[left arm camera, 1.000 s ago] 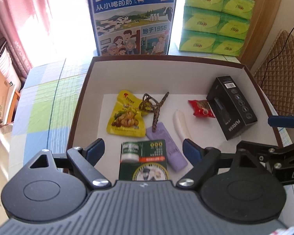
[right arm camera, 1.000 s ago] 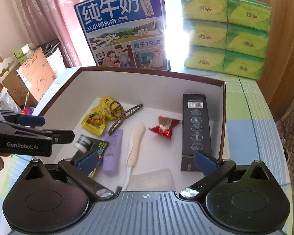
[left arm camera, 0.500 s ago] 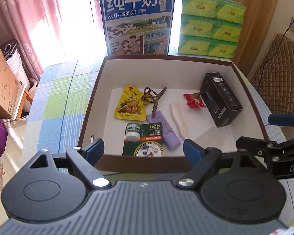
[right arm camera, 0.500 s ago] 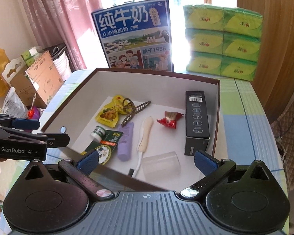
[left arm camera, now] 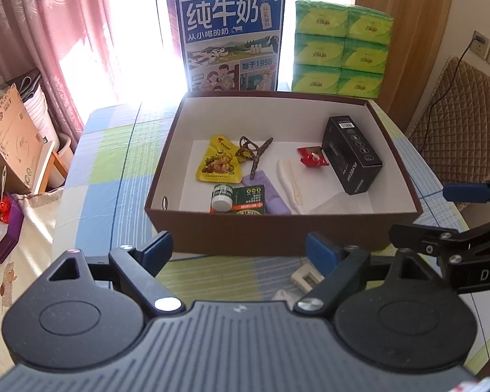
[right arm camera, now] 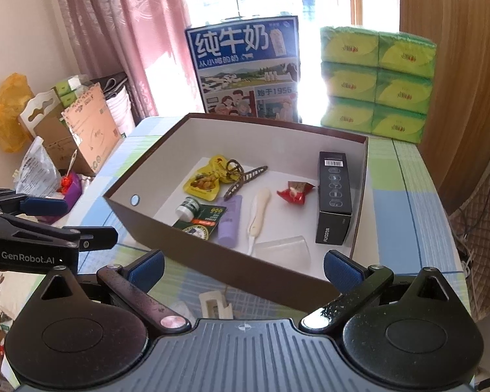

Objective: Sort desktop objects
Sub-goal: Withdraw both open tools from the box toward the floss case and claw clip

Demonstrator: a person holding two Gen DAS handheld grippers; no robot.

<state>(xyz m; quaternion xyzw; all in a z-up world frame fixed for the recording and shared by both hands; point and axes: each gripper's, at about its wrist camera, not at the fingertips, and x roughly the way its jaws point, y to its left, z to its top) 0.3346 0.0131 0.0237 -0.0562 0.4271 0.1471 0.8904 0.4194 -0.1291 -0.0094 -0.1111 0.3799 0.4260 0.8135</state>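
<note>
A brown box (left arm camera: 277, 232) with a white inside stands on the table; it also shows in the right wrist view (right arm camera: 212, 261). In it lie a yellow snack pouch (left arm camera: 217, 165), a hair clip (left arm camera: 254, 153), a purple tube (left arm camera: 268, 192), a green carton with a small bottle (left arm camera: 241, 199), a white comb (left arm camera: 289, 181), a red candy (left arm camera: 312, 158), a black box (left arm camera: 351, 153) and a clear case (right arm camera: 282, 250). My left gripper (left arm camera: 241, 250) is open and empty in front of the box. My right gripper (right arm camera: 243, 266) is open and empty there too. A small white clip (right arm camera: 214, 303) lies on the table between them.
A blue milk carton box (left arm camera: 232, 40) and stacked green tissue packs (left arm camera: 341, 47) stand behind the brown box. Cardboard boxes (right arm camera: 81, 130) and bags sit off the table's left side. A quilted chair (left arm camera: 460, 114) is at the right.
Both grippers have pulled back and up from over the box. Its near wall and the table in front, with the white clip, have come into view. Both stay open.
</note>
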